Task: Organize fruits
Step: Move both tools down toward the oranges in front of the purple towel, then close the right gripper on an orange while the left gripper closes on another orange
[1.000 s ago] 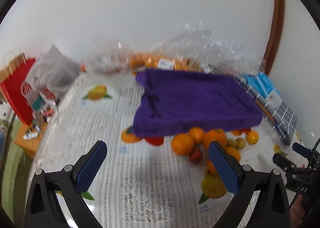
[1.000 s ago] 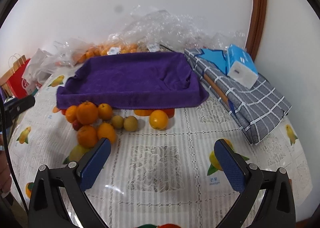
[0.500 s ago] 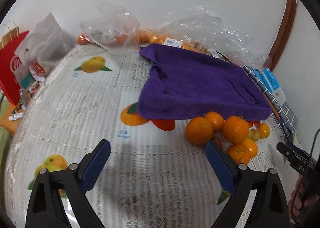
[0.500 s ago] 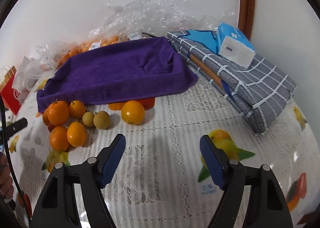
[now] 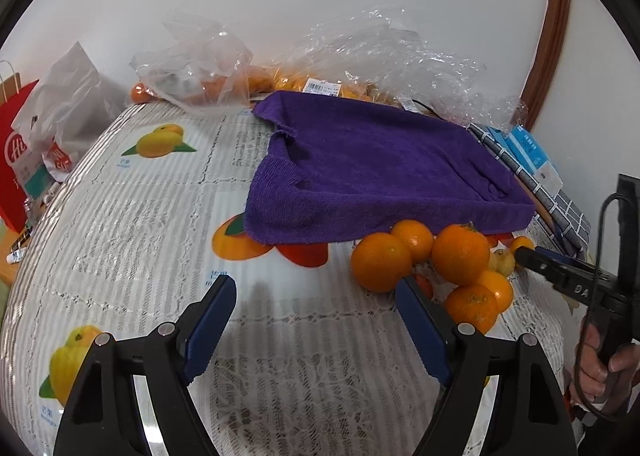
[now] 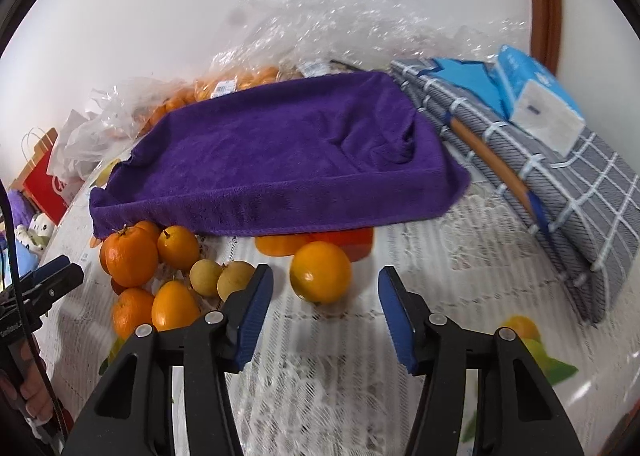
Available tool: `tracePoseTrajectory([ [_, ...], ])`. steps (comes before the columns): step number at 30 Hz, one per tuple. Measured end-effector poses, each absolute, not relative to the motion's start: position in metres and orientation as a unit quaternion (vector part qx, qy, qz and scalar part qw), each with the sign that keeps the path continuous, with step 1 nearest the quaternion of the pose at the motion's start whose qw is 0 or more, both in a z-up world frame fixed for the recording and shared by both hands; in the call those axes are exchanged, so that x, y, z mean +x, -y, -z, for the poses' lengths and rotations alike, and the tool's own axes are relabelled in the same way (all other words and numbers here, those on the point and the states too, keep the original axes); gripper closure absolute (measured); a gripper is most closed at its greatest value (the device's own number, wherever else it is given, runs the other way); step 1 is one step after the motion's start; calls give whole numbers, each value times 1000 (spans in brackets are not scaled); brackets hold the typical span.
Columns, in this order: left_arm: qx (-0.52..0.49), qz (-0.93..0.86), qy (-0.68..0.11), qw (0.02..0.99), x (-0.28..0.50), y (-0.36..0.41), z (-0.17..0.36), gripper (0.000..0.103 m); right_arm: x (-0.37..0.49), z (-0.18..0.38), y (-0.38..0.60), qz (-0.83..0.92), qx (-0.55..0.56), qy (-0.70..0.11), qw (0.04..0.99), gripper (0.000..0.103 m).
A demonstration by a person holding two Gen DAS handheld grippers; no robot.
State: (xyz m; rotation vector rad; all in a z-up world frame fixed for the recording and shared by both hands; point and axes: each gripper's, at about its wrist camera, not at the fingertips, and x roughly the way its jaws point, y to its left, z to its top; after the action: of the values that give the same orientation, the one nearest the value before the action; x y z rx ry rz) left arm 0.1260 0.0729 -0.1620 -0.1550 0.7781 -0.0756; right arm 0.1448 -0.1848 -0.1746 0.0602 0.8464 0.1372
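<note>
A tray lined with a purple towel [image 5: 372,167] [image 6: 280,159] sits mid-table. Before it lies a cluster of oranges [image 5: 380,262] [image 6: 128,256] and two small yellow-green fruits [image 6: 236,280]. A single orange [image 6: 320,272] lies apart, just ahead of my right gripper [image 6: 325,304], which is open and empty with the orange between its fingertips' line. My left gripper [image 5: 316,316] is open and empty over the tablecloth, left of the cluster. The right gripper also shows in the left wrist view [image 5: 568,276].
Clear plastic bags with more oranges [image 5: 280,75] [image 6: 224,87] lie behind the tray. A folded grey checked cloth [image 6: 560,175] with a blue tissue pack [image 6: 536,95] lies on the right. A red paper bag [image 5: 16,151] and white bags stand off the table's left side.
Both grippers moved forward and lower toward the fruit. The right gripper's fingers narrowed and now flank the single orange. The left gripper closed in on the cluster.
</note>
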Motion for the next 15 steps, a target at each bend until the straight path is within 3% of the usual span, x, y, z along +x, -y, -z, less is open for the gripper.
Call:
tracePoseTrajectory([
  [8, -97, 71, -389, 913, 147, -60, 163, 28, 155, 184, 177, -61, 7, -419, 906, 67],
  [15, -109, 98, -410, 900, 159, -50, 173, 43, 146, 183, 180, -60, 5, -416, 907, 68],
])
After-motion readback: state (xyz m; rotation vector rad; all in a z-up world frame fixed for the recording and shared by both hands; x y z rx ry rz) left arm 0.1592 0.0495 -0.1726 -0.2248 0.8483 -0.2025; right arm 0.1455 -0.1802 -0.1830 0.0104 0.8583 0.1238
